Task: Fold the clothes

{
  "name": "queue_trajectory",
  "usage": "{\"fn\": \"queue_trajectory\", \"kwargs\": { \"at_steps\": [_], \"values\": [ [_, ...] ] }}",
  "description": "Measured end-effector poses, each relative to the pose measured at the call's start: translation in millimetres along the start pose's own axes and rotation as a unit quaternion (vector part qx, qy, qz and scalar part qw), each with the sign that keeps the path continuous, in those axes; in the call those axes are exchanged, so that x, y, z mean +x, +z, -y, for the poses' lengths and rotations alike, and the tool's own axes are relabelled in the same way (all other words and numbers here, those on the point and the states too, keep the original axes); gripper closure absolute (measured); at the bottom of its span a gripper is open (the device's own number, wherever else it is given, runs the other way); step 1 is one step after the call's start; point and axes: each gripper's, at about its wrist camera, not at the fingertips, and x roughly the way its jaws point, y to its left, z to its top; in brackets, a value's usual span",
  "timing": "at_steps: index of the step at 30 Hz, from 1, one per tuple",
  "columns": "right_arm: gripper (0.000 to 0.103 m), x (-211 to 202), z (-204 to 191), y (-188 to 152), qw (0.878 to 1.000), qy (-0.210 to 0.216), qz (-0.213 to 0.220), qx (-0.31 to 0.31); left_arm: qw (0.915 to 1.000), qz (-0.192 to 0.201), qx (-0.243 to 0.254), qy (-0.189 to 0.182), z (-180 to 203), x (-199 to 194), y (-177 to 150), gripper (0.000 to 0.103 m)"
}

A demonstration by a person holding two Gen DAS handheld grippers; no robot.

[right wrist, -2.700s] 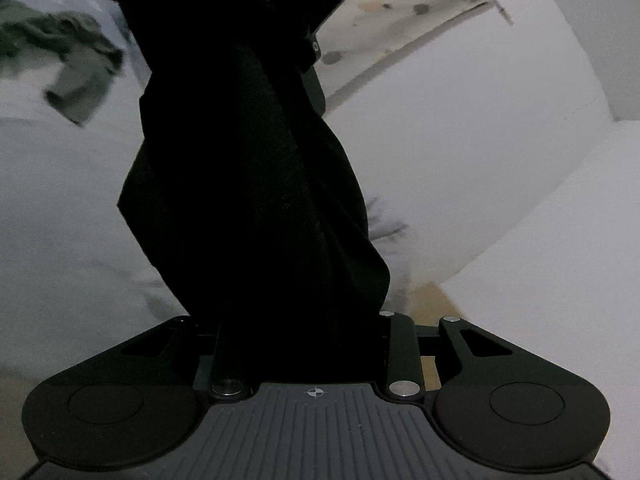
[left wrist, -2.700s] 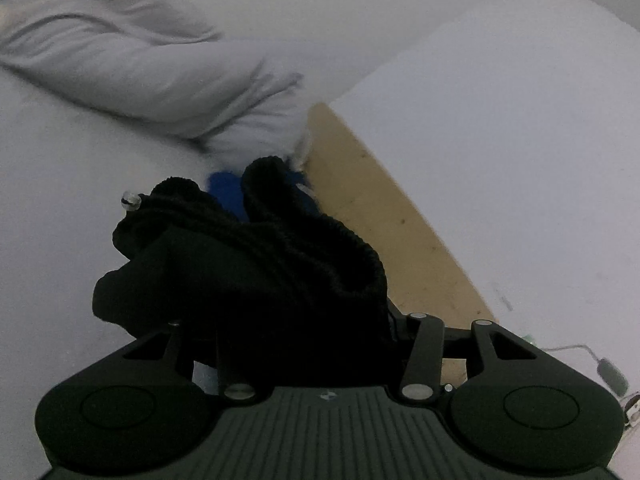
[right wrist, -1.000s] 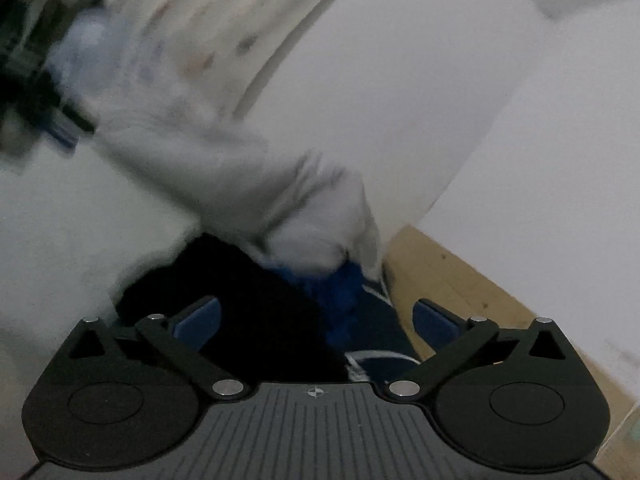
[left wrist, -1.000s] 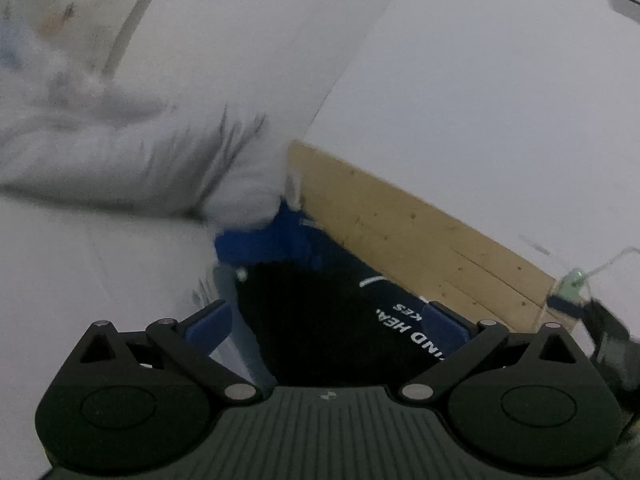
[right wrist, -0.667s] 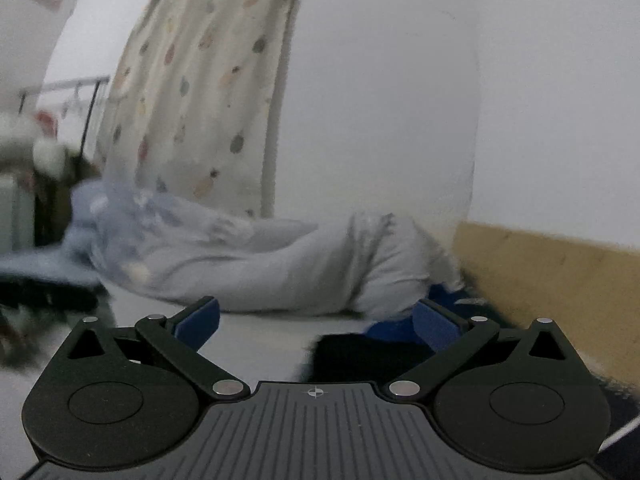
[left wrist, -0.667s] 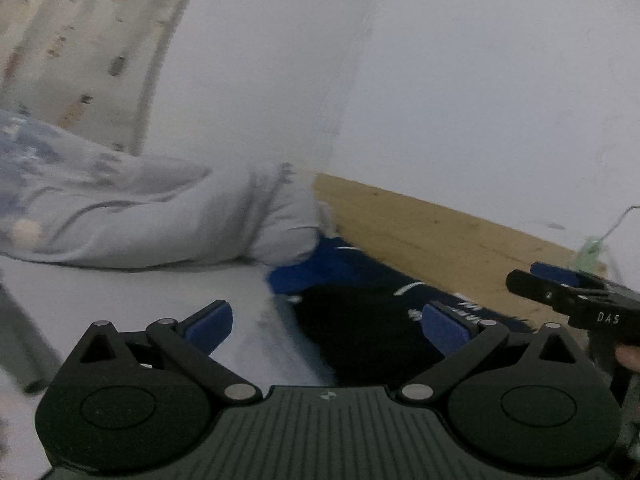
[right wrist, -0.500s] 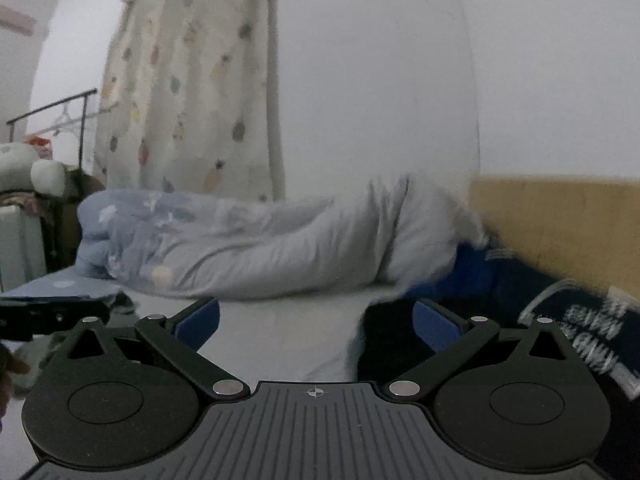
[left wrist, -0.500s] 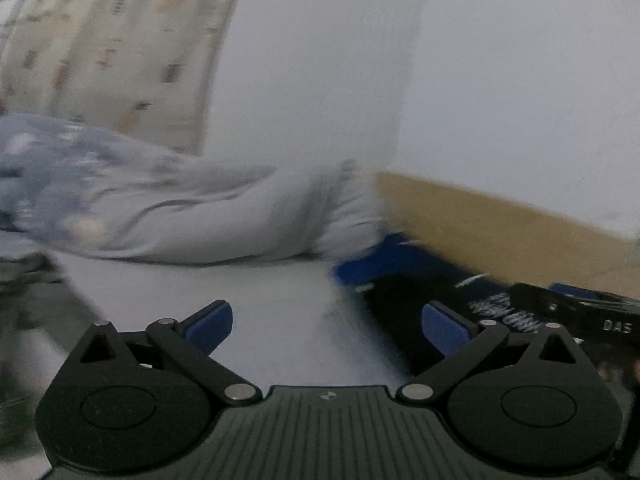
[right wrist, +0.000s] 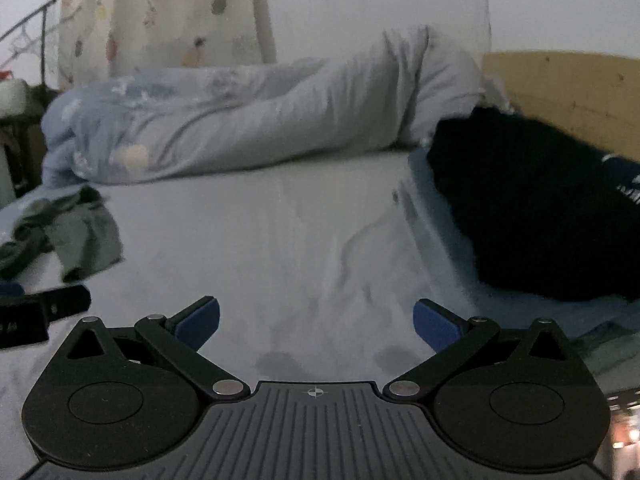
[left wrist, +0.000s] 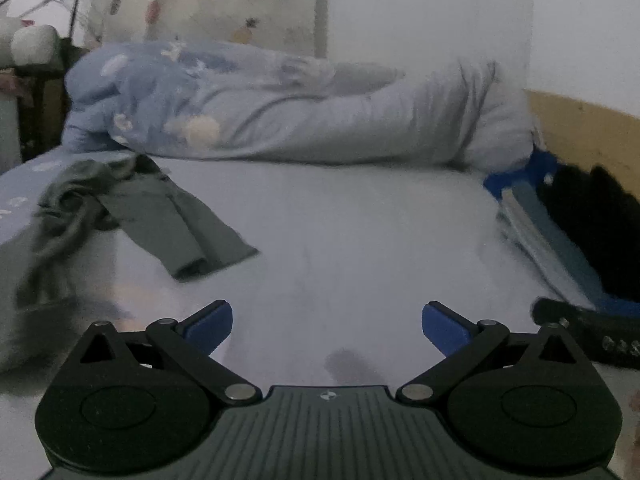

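Both grippers have let go of the black garment they were carrying a moment ago and swung away from the headboard corner to face the open bed. The left gripper now hangs with its blue pads spread wide and nothing between them; the right gripper is the same, wide apart and empty.

That black garment now lies on the stack of folded clothes at the right of the right wrist view, next to the wooden headboard. I'd judge that piece done and put away.

Further out, a crumpled grey-green garment sprawls at the left of the left wrist view, well apart from both tools. It looks like the next thing to fold, with bare sheet between it and the stack. Beyond, a rolled duvet runs across the back of the bed.

Some things stay unclear. The grey-green piece is smeared by motion blur and cut off at the left edge, so I cannot say what kind of clothing it is. The stack under the black garment shows only its blue and pale edges. A dark bar at the lower right of the left view seems to be the other tool, mostly out of frame
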Motion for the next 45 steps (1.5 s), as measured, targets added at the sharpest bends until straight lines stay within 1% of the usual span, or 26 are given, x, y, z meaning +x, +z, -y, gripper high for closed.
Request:
{"fn": "queue_trajectory", "kwargs": {
  "at_steps": [2,5,7,10,13,14,16,18,21,24,28,45],
  "values": [
    [0.000,19.5,-3.8,-2.4,1.000,-0.001,-0.008,0.000,0.9999,-0.010,0.001,0.002,-1.0,14.2,-5.3,0.000],
    [0.000,44.5,-12.6,-5.4,1.000,-0.003,-0.010,-0.025,0.9997,-0.021,-0.005,0.008,-4.8,30.9,-11.4,0.000],
    [0.000,57.5,-14.7,-6.3,0.999,-0.002,-0.013,-0.031,0.9996,-0.025,-0.003,0.011,-7.3,38.0,-12.4,0.000],
    [0.000,64.5,-19.9,-15.7,0.999,-0.008,-0.015,-0.037,0.9996,-0.027,-0.003,0.009,-9.1,47.0,-12.8,0.000],
    [0.000,72.1,-22.6,-25.8,0.999,-0.011,-0.037,-0.034,0.9982,-0.052,0.010,0.030,-7.5,56.5,-23.0,0.000],
    [0.000,74.8,-21.5,-26.1,0.999,-0.008,-0.045,-0.029,0.9980,-0.050,0.017,0.035,-5.4,55.7,-24.3,0.000],
    [0.000,75.5,-20.8,-28.8,0.998,-0.006,-0.052,-0.018,0.9971,-0.052,0.032,0.045,-0.7,54.7,-25.9,0.000],
    [0.000,76.1,-20.9,-29.7,0.998,-0.010,-0.055,-0.011,0.9968,-0.053,0.036,0.048,-0.3,52.9,-26.9,0.000],
    [0.000,75.4,-25.7,-30.7,0.998,-0.012,-0.060,-0.015,0.9970,-0.052,0.034,0.045,-2.6,49.6,-28.0,0.000],
    [0.000,74.1,-23.9,-29.1,0.998,-0.007,-0.063,-0.005,0.9972,-0.051,0.035,0.042,-4.2,43.6,-30.2,0.000],
    [0.000,66.7,-30.9,-34.0,0.998,-0.010,-0.066,-0.004,0.9969,-0.054,0.045,0.034,-7.9,35.3,-32.0,0.000],
    [0.000,63.7,-34.8,-35.9,0.998,-0.015,-0.068,-0.009,0.9966,-0.055,0.047,0.039,-5.0,39.0,-33.0,0.000]
  ]
}}
